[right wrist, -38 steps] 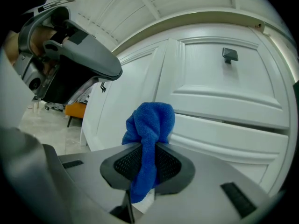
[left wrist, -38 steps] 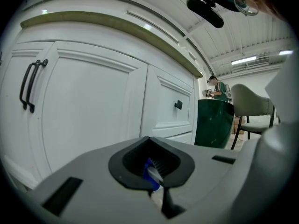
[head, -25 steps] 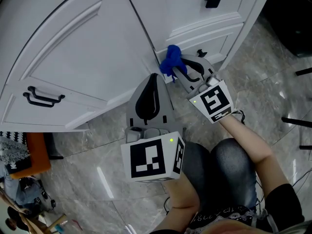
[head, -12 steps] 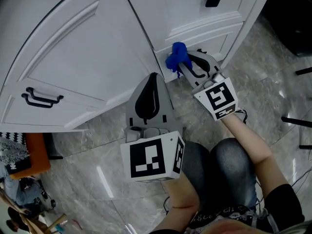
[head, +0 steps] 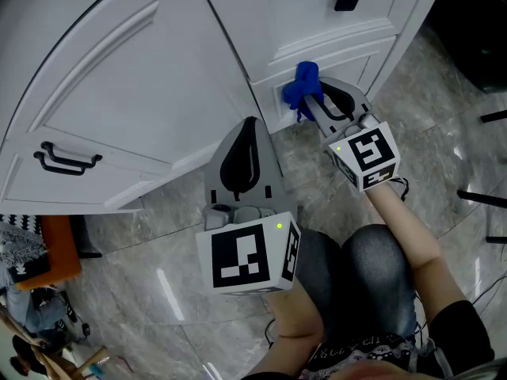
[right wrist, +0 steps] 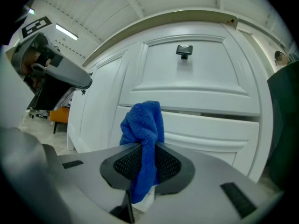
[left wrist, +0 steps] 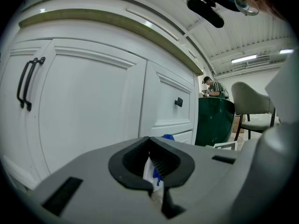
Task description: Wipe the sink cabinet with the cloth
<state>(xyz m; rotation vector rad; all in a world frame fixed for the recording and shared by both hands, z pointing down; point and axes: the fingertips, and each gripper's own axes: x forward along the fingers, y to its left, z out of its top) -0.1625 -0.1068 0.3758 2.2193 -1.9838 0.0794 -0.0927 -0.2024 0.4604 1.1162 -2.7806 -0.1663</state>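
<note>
1. Right hand-held gripper (head: 315, 101): clenched on the blue cloth (head: 303, 85). In the right gripper view its two jaws pinch the cloth (right wrist: 142, 125) at mid-length. A bunched lobe stands above the jaw tips and a short tail hangs below them.
2. Cloth: held at the lower drawer front (head: 341, 54) of the white sink cabinet (head: 142, 77), just right of the large door and below the black knob (head: 344, 1). Whether the fabric actually touches the panel cannot be told.
3. Left hand-held gripper (head: 252, 125): clenched and grasping nothing. In the left gripper view the jaw tips of this gripper (left wrist: 149, 139) meet, and only the distant cloth shows through the oval gap behind them. It hovers near the foot of the large door, left of the right hand-held gripper and apart from it.
4. Large door: carries a black bar handle (head: 67, 158) at its left side.
5. Floor (head: 158, 291): grey marbled tile, below both hand-held grippers.
</note>
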